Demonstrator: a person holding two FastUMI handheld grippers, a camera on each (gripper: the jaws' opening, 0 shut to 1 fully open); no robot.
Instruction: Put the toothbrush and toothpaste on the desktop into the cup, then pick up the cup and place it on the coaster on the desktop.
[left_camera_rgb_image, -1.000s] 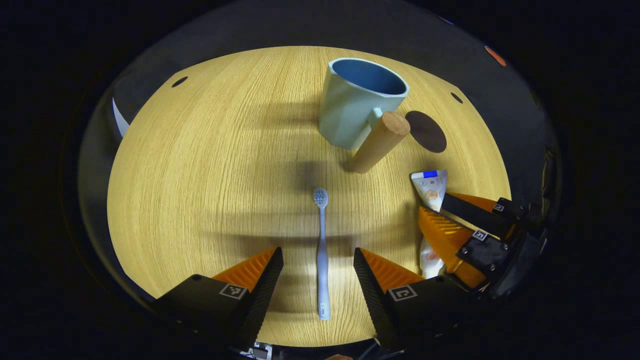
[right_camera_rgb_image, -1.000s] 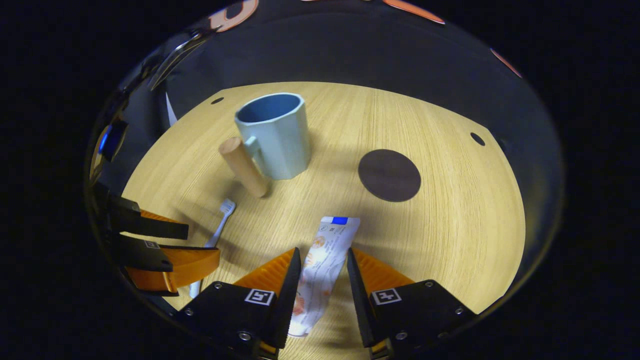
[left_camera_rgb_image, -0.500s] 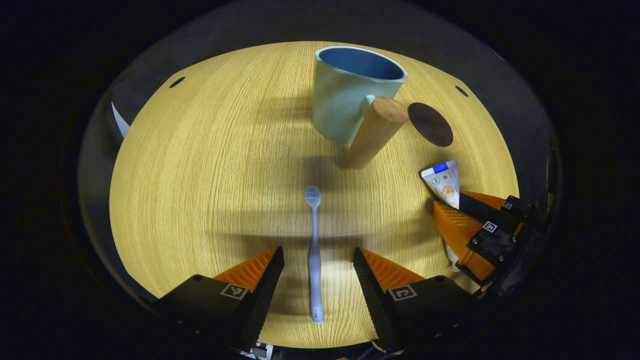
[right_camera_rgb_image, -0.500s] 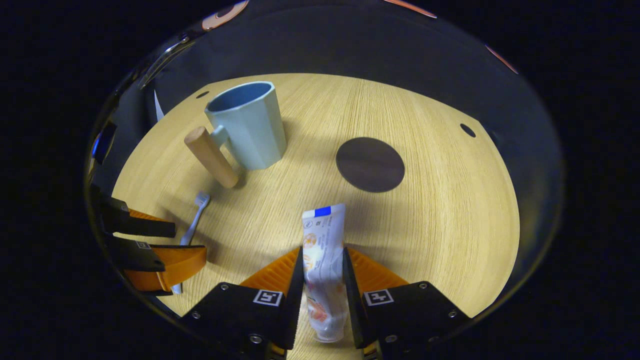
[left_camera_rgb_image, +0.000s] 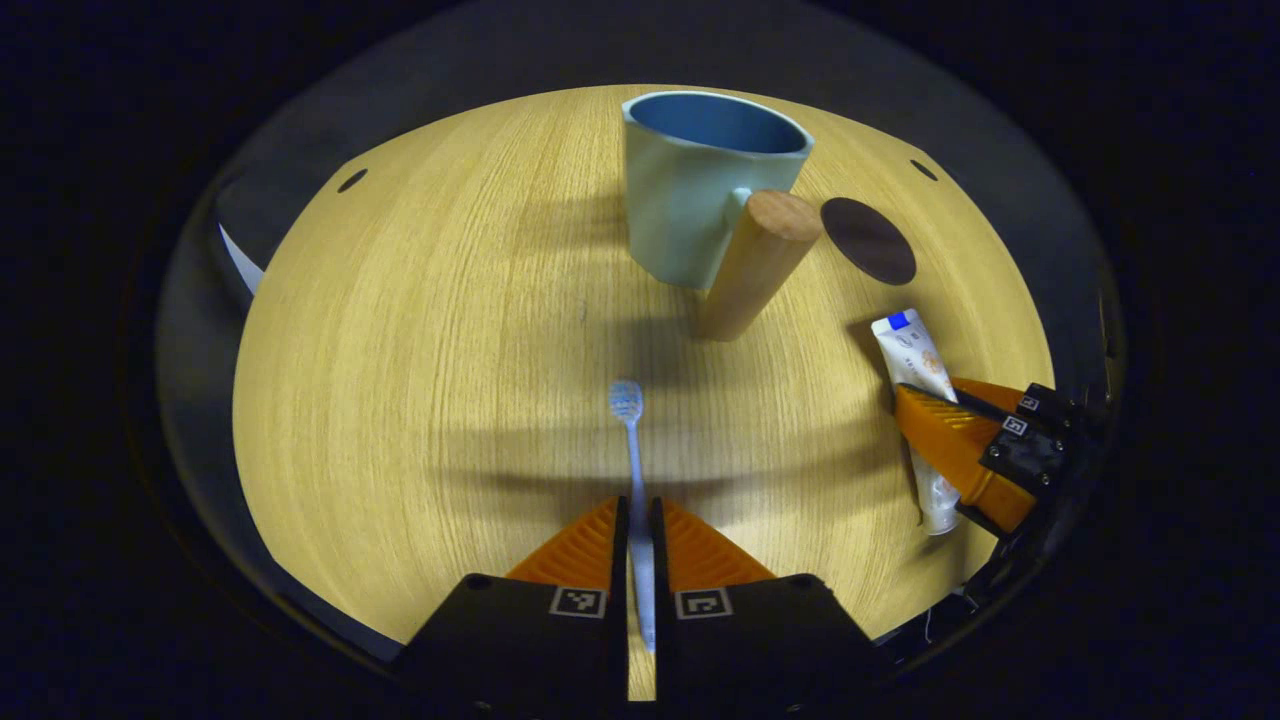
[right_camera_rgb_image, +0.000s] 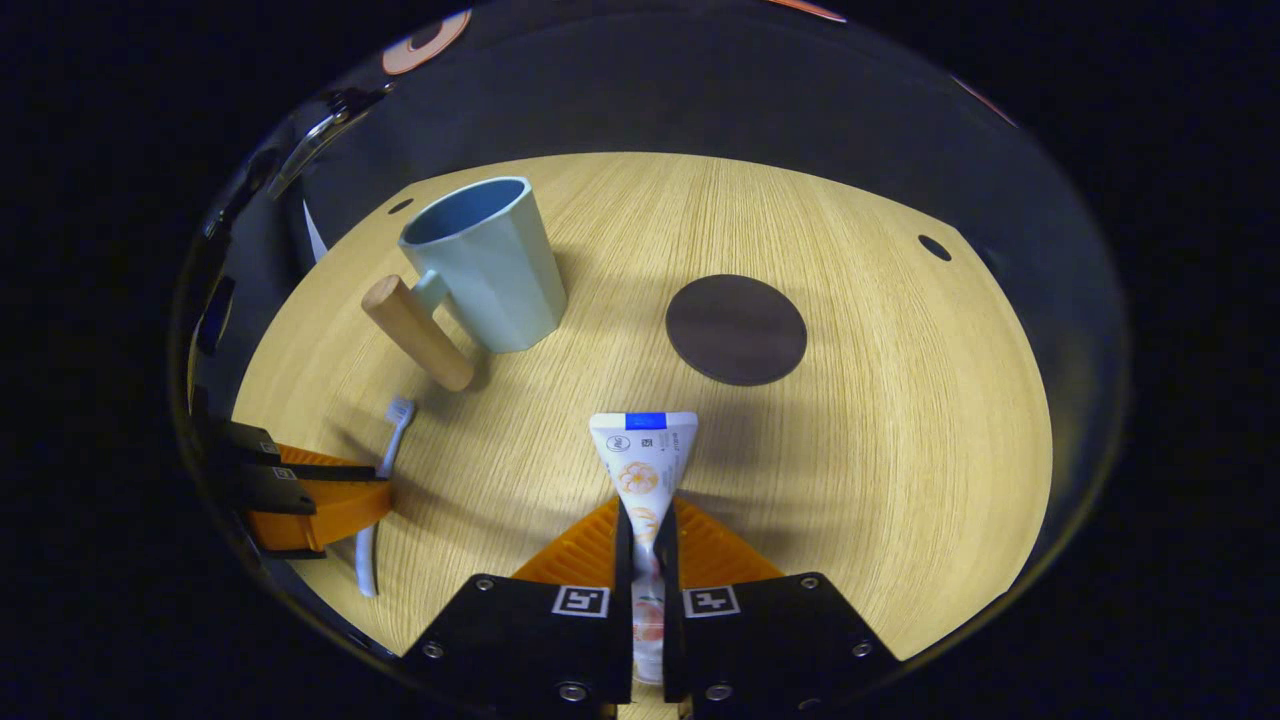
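A pale blue toothbrush (left_camera_rgb_image: 632, 450) lies on the wooden desktop (left_camera_rgb_image: 420, 330), bristles pointing away, and my left gripper (left_camera_rgb_image: 637, 520) is shut on its handle. My right gripper (right_camera_rgb_image: 640, 525) is shut on the white toothpaste tube (right_camera_rgb_image: 641, 455), whose flat end points toward the coaster. The light blue cup (left_camera_rgb_image: 700, 185) with a wooden peg handle (left_camera_rgb_image: 755, 265) stands upright farther back. The dark round coaster (right_camera_rgb_image: 736, 329) lies flat to the cup's right. In the left gripper view the right gripper (left_camera_rgb_image: 950, 450) holds the tube (left_camera_rgb_image: 912, 350); in the right gripper view the left gripper (right_camera_rgb_image: 330, 490) holds the brush (right_camera_rgb_image: 385, 450).
The desktop's rounded far edge meets the dark booth wall. Small dark holes (left_camera_rgb_image: 351, 180) (left_camera_rgb_image: 922, 170) sit near the desktop's far corners. A white sheet edge (left_camera_rgb_image: 240, 265) shows at the left rim. Bare wood lies left of the cup.
Both grippers have shut: the left onto the toothbrush handle, the right onto the toothpaste tube. The tube has turned straighter between the right fingers.
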